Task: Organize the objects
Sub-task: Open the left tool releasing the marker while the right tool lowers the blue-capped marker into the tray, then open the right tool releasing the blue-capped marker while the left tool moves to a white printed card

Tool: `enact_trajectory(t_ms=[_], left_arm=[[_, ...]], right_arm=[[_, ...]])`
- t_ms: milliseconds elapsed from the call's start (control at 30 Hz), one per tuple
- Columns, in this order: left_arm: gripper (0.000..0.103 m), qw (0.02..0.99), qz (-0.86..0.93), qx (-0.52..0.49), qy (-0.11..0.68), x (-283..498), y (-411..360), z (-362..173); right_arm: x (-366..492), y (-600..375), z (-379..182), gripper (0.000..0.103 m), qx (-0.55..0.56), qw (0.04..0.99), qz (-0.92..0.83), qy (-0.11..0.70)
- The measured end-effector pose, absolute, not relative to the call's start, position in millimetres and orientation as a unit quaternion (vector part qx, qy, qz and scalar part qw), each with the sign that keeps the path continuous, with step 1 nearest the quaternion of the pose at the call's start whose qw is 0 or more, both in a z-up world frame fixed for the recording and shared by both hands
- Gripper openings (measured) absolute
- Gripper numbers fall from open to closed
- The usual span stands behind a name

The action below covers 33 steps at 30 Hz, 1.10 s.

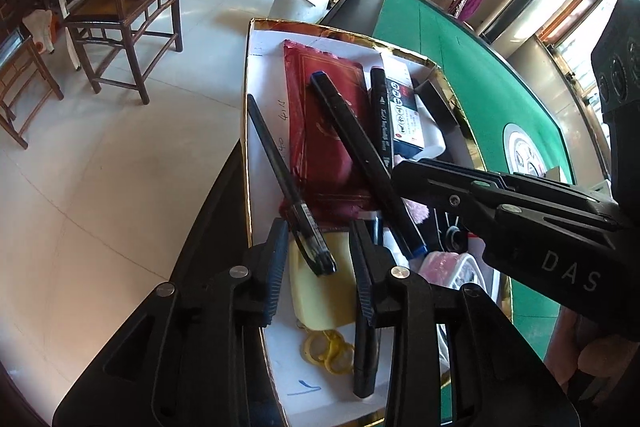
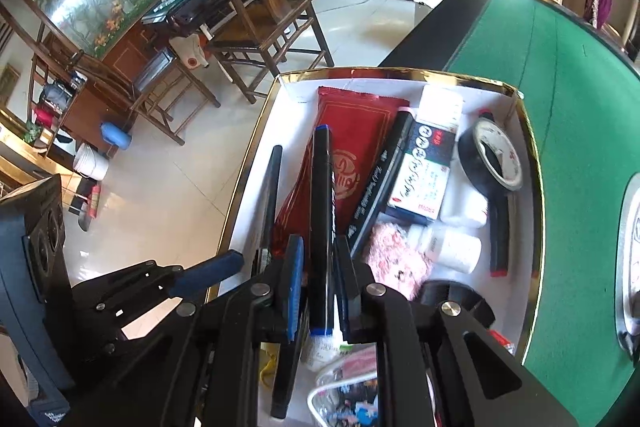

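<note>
Right claw [image 2: 318, 287] is clamped near the blue end of a black marker [image 2: 322, 219], which leans across the red packet [image 2: 352, 163] in the white box [image 2: 524, 155] on the green tabletop [image 2: 580, 75]. Left claw [image 1: 320, 259] is part open, its pads off the thin black pen [image 1: 288, 183] whose tip lies between them. Both are light, stiff and probably slick plastic, so I'd grip mid-barrel rather than near the end.

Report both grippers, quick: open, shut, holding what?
Left gripper: open, thin black pen between its fingers, unpressed.
Right gripper: shut on blue-capped black marker.
</note>
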<state>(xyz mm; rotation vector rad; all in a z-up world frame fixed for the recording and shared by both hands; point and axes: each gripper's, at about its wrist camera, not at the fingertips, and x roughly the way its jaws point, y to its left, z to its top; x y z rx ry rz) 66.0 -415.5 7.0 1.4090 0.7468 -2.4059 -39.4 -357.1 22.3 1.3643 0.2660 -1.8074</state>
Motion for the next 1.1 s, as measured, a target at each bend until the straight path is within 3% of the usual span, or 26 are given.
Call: enact_trajectory(t_ms=[467,900,1000,1033,1100], left_arm=[[0.031,0.107,-0.847,0.462,0.239,77,-364,47],[0.031,-0.024,-0.854,0.498,0.149,-4,-212,57],[0.033,-0.072,-0.857,0.495,0.123,-25,-170,55],[0.038,-0.083,-0.858,0.494,0.112,-31,-159,54],[0.04,-0.107,-0.865,0.484,0.085,-46,-135,53]], right_arm=[[-21,-249,30,0.014,0.558,0.409,-0.721,0.034],[-24,-42,3,0.015,0.589,0.283,-0.754,-0.058],[-23,8,-6,0.028,0.595,0.244,-0.761,-0.09],[-22,23,-9,0.031,0.596,0.233,-0.761,-0.1],[-21,53,-13,0.032,0.599,0.216,-0.762,-0.117]])
